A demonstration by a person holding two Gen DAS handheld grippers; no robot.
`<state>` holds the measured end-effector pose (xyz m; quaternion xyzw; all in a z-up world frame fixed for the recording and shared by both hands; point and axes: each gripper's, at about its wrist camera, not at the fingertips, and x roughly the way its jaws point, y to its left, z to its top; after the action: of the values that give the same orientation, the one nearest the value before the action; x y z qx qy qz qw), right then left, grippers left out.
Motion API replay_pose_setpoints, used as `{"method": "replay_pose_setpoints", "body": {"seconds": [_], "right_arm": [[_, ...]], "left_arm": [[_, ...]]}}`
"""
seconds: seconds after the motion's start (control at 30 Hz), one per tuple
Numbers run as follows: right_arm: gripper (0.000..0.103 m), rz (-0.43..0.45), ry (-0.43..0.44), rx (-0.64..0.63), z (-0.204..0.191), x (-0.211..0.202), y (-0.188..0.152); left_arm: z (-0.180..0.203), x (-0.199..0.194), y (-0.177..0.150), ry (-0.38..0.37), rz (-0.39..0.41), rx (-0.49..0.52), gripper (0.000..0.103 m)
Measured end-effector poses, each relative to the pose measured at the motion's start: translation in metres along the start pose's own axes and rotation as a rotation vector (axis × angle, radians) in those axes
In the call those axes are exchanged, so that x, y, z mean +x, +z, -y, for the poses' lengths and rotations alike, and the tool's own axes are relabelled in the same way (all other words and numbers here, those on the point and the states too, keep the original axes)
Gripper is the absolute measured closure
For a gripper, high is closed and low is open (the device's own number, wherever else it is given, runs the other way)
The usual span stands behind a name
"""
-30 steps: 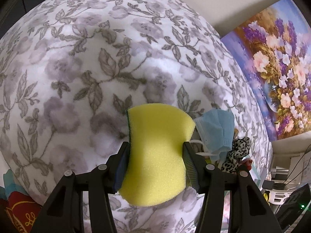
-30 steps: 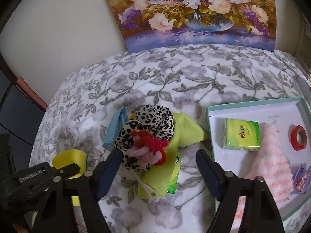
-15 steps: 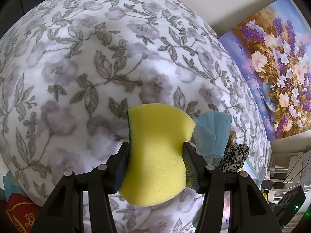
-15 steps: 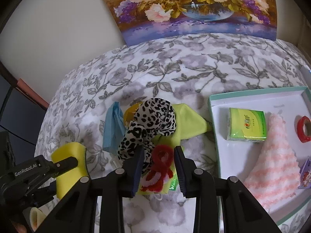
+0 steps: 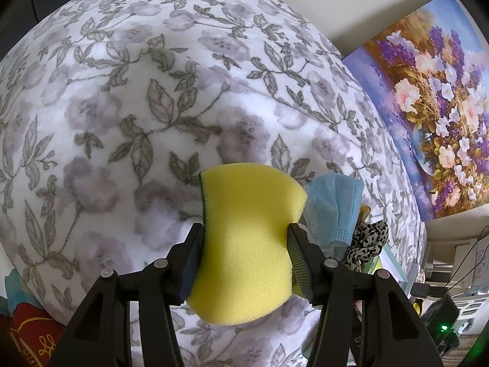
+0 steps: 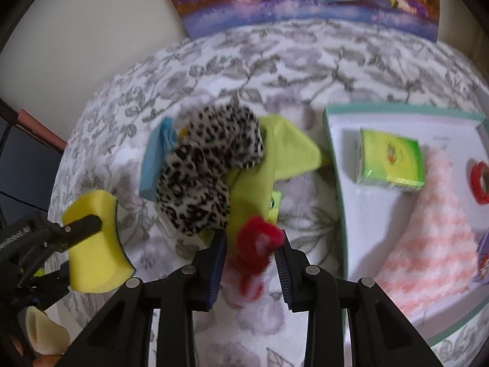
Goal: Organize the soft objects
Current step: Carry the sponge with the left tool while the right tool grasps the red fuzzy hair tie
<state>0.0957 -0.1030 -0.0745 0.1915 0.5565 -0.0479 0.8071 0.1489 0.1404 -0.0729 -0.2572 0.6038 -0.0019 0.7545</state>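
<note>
A flower painting [image 5: 440,116] is leaning against the pale wall [image 6: 101,30] behind the bench's floral-print blanket [image 5: 152,91].

The surface is a floral blanket [image 6: 305,61], white with grey leaves and blooms, draped over a rounded form. A pile lies on it near the centre: a blue mask [image 6: 152,165], a leopard scrunchie [image 6: 207,177] and a green cloth [image 6: 275,159], overlapping. A white tray [image 6: 336,183] with a teal rim rests on the blanket just right of the pile. A flower picture [image 6: 305,3] stands at the blanket's far edge.
</note>
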Motion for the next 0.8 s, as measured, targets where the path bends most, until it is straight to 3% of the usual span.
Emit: {"method": "replay_pose_setpoints", "body": {"seconds": [0.27, 0.57, 0.8], "right_arm": [[0.083, -0.026, 0.034, 0.036, 0.008, 0.003, -0.004], [0.084, 0.002, 0.059, 0.054, 0.014, -0.016, -0.001], [0.084, 0.051, 0.026, 0.095, 0.034, -0.041, 0.005]], "left_arm": [[0.001, 0.002, 0.000, 0.001, -0.008, 0.004, 0.047], [0.006, -0.005, 0.001, 0.004, 0.018, 0.024, 0.047], [0.020, -0.022, -0.002, -0.017, 0.070, 0.066, 0.047]]}}
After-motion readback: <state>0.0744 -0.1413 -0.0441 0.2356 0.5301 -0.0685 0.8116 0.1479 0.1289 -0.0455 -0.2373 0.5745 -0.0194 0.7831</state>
